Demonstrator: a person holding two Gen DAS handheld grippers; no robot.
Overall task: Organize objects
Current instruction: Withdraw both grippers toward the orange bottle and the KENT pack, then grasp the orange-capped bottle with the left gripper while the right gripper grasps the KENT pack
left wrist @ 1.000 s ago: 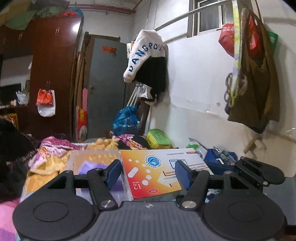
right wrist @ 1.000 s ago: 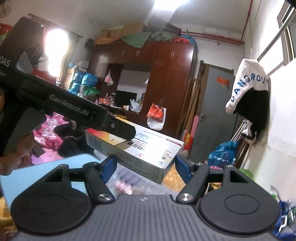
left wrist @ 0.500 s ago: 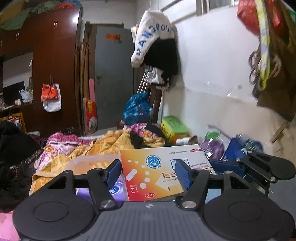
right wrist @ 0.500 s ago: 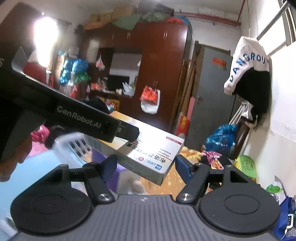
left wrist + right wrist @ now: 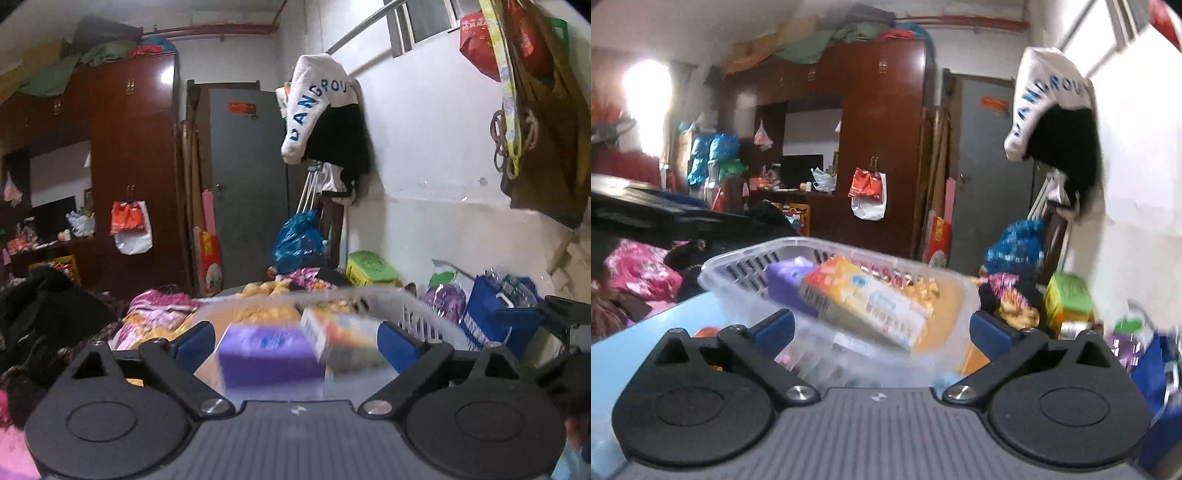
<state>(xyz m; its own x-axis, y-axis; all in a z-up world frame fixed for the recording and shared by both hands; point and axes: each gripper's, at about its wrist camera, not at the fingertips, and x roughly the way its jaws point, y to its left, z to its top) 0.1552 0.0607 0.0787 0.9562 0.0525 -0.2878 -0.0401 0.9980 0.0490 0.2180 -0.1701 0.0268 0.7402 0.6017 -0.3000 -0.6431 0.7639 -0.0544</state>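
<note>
Now, nearest in the right wrist view: the right gripper (image 5: 882, 330), fingers (image 5: 774, 326) spread wide after just opening, pads pressing on nothing. Just past them, the clear plastic basket (image 5: 746, 260), resting partly on the light blue counter (image 5: 631, 332). Inside the basket, an orange and white medicine box (image 5: 868, 301), tilted and blurred, apparently loose and touching neither pad. Against that box's left end, a purple box (image 5: 785, 278), deeper in the basket. Left of the basket, the dark body of the other tool, blurred. Behind the basket, a heap of bright floral bedding (image 5: 639, 273), and farther back a tall red-brown wardrobe (image 5: 886, 140) with an orange and white bag (image 5: 868, 195) hanging on it. Right of the wardrobe, a grey door (image 5: 990, 166).

From the left wrist view: the left gripper (image 5: 295, 343), fingers (image 5: 195, 341) likewise set wide, just opened, gripping nothing. Between them but clear of the pads, the purple box (image 5: 269, 354) and beside it the medicine box (image 5: 343, 339), both smeared by motion, inside the basket (image 5: 417, 314). Right of the basket, a blue bag (image 5: 491, 321); beyond it, a green crate (image 5: 369, 267). Far above the basket, a white and black garment (image 5: 317, 110) hanging from a rail on the wall.
</note>
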